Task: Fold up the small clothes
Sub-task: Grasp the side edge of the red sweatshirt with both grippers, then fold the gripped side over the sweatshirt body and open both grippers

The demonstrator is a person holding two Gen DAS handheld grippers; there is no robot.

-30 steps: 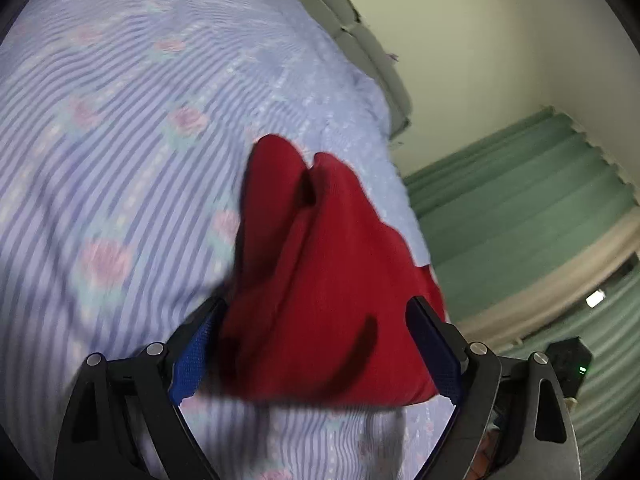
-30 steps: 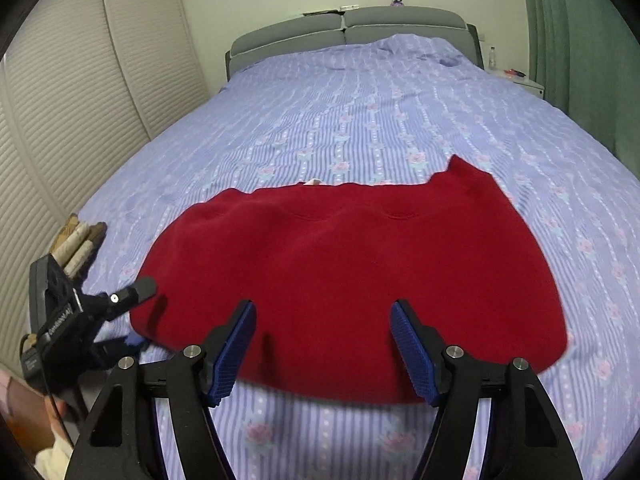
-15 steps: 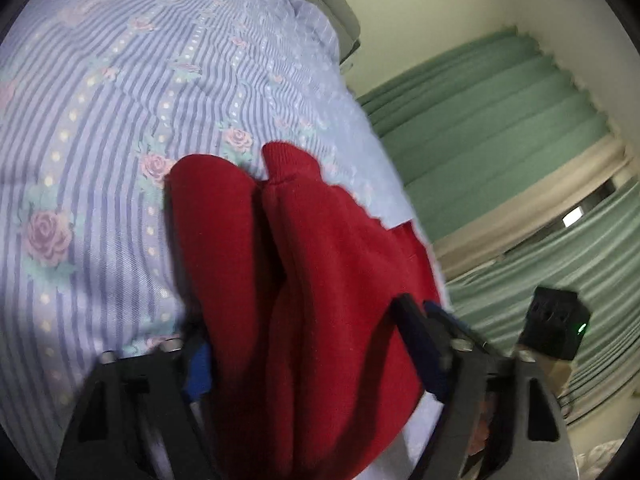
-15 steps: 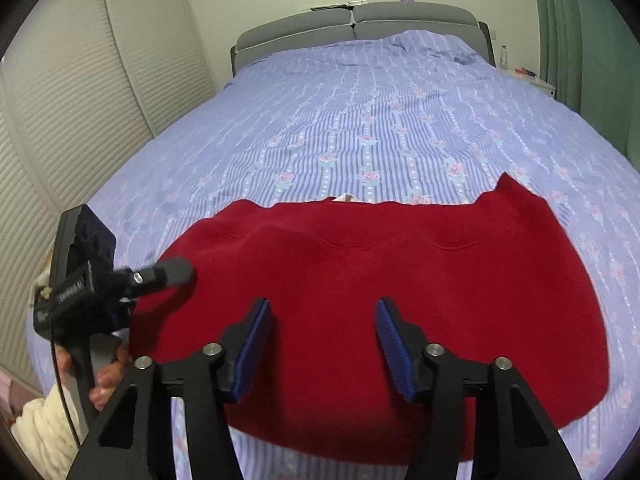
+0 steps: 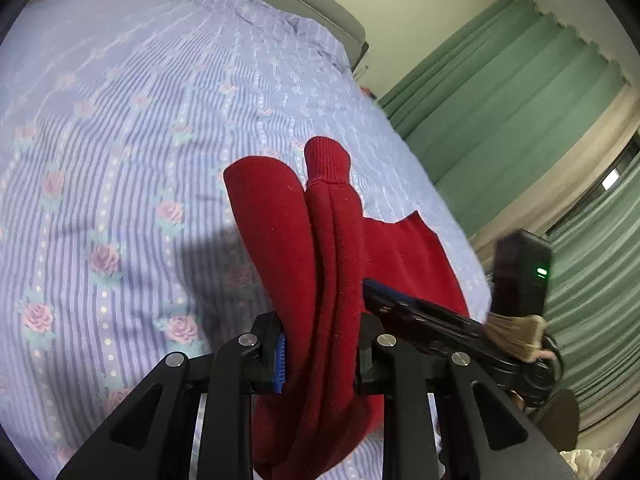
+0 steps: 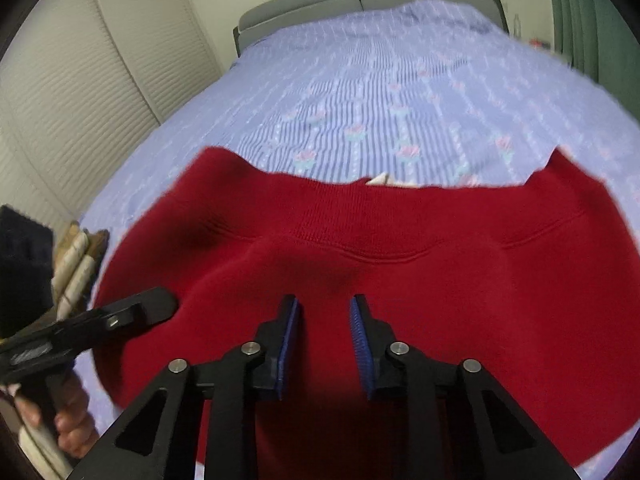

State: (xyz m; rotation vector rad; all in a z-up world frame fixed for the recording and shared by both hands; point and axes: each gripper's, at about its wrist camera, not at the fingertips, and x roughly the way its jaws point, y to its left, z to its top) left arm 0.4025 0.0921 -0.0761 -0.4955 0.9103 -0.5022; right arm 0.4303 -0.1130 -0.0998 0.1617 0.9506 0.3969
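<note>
Change since a second ago: both pairs of fingers have drawn in; the left ones now pinch the cloth that earlier lay loose between them, and the right ones have gone from wide to narrow.
Left gripper [image 5: 320, 354]: clamped on a bunched fold of the red sweater [image 5: 316, 264], its blue pads pressed into the cloth from both sides.
Sleeve: the ribbed cuff [image 5: 326, 158] stands up beyond the fingers, raised off the bedspread [image 5: 120, 128].
Right gripper [image 6: 324, 346]: fingers set narrow with a gap between the pads, over the near edge of the sweater [image 6: 440, 280]; whether they touch the cloth I cannot tell.
Sweater body: spread flat across the near part of the bed, neckline toward the headboard [image 6: 360, 0], a small white label [image 6: 380, 179] at the collar.
Other tool: the left gripper shows at the sweater's left edge in the right wrist view.
Far side: green curtains [image 5: 500, 92] beside the bed.
</note>
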